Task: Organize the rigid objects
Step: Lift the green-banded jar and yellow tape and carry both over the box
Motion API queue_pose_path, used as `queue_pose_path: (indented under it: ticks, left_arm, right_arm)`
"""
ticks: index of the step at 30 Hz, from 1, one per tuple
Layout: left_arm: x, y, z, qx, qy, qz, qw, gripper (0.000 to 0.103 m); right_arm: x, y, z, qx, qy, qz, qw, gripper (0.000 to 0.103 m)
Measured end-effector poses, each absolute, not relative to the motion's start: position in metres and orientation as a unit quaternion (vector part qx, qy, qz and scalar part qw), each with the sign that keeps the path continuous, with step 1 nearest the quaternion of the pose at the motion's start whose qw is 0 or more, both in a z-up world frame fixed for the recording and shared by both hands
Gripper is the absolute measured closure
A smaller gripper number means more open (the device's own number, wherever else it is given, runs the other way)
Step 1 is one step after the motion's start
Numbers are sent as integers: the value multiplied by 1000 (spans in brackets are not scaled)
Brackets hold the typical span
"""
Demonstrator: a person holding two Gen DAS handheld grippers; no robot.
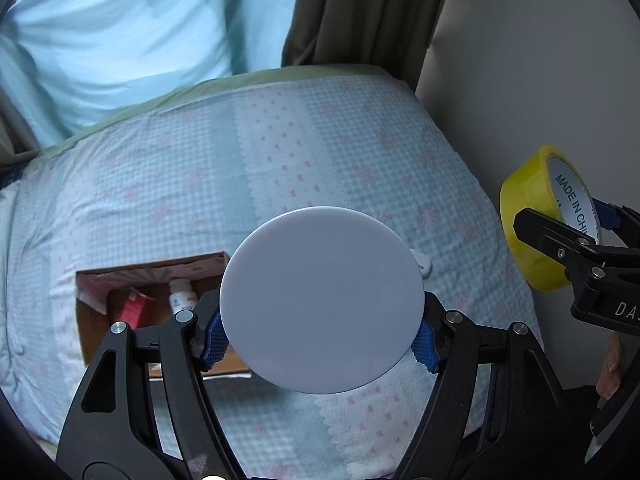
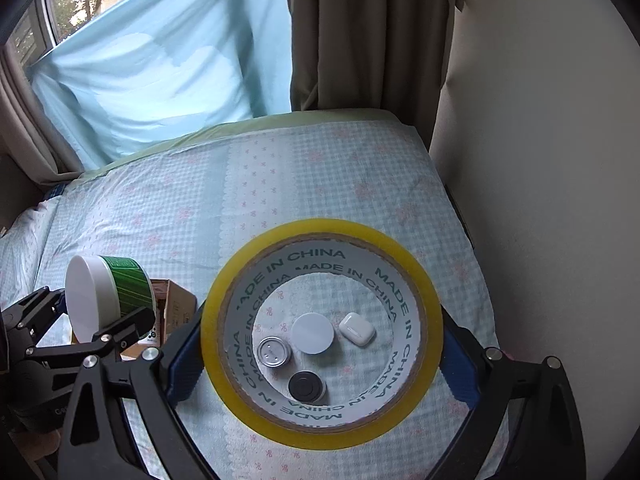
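My left gripper [image 1: 322, 340] is shut on a round jar [image 1: 322, 300] with a white lid and a green label, its blue pads [image 1: 216, 340] pressing both sides. The same jar [image 2: 100, 296] shows at the left of the right wrist view. In that view my right gripper [image 2: 322, 360] is shut on a yellow tape roll [image 2: 320, 232], gripped across its outer rim. This tape roll [image 1: 528, 216] also hangs at the right edge of the left wrist view. Both are held high above the bed. An open cardboard box [image 1: 100, 320] lies on the bed below the jar.
Inside the box are a red carton [image 1: 134, 308] and a white bottle [image 1: 182, 300]. On the checked bedspread [image 2: 280, 184], seen through the tape's hole, lie a white disc [image 2: 312, 334], a silver tin [image 2: 274, 353], a black round case [image 2: 306, 386] and a white earbud case [image 2: 357, 328]. A wall stands right.
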State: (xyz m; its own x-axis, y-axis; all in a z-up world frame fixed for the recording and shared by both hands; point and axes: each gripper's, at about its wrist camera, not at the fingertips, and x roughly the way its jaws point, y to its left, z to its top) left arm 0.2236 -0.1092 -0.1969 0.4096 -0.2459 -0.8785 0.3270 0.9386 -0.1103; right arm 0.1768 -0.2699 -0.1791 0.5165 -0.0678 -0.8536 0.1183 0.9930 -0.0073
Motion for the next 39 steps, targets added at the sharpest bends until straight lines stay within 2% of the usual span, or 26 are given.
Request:
queue_pose_path:
  ticks: [10,18,26,39]
  left_arm:
    - [202,22,-162,23,498,-176,849,34]
    - [208,131,-162,24,507,-169,845,34]
    - [242,201,-215,40,547,-170,819,34]
    - [291,233,-350,37,615,-159,772,34]
  right_arm:
    - [160,-156,-153,49,470,-37,880,7]
    - [167,-65,-160,57,481,-30,875,6]
    - [196,-7,-208,75,521,-39,849,6]
    - [243,23,-339,101,608,-43,787,6]
